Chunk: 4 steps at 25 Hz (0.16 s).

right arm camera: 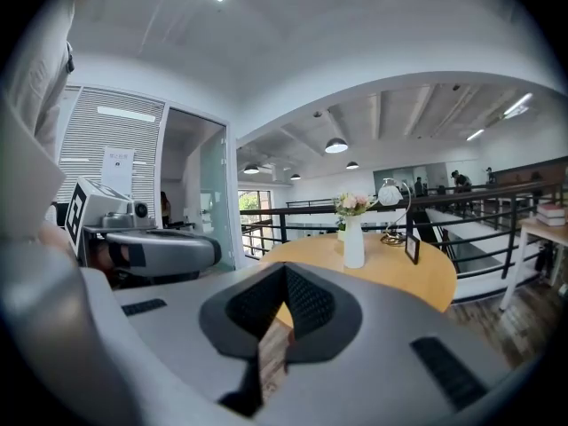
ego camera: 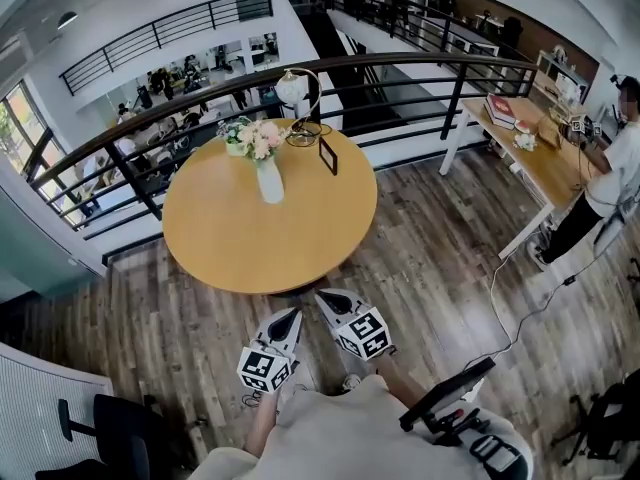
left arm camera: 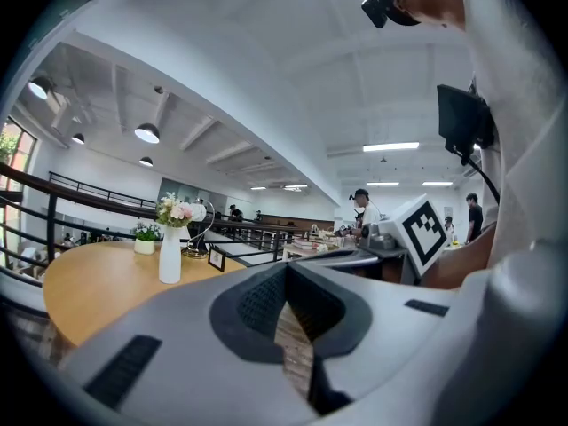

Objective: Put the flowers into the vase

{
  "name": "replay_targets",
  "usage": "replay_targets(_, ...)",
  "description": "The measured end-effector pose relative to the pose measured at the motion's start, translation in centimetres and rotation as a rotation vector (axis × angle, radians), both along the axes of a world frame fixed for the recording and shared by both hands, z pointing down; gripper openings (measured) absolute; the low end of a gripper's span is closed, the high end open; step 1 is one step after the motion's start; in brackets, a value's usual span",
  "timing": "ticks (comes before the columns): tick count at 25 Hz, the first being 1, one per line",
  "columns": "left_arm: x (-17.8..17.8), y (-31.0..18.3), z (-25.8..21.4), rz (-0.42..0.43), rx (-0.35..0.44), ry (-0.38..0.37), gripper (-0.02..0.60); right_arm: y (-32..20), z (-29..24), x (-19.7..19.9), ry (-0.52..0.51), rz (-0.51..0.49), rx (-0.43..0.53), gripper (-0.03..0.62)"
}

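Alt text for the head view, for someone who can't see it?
A white vase of pink flowers stands on a round wooden table, near a frame and a lamp. Left gripper and right gripper, both shut and empty, point at the table's near edge.

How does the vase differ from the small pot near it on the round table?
The vase is tall and slim; the pot is short and squat. The vase holds pink and white flowers; the pot holds green leaves. Both are white and stand upright on the table.
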<state>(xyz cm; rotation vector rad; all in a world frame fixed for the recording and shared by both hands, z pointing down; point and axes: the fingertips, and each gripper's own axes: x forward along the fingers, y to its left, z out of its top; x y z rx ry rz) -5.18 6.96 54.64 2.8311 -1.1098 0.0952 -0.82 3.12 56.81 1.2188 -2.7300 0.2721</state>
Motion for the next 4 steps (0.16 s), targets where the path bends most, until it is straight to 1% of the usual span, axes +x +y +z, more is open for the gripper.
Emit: replay_targets(4,0.07,-0.21,-0.02,0.012,0.001,-0.006,0.006,-0.37,-0.34,-0.42,0.005,-0.001,0.012,0.008)
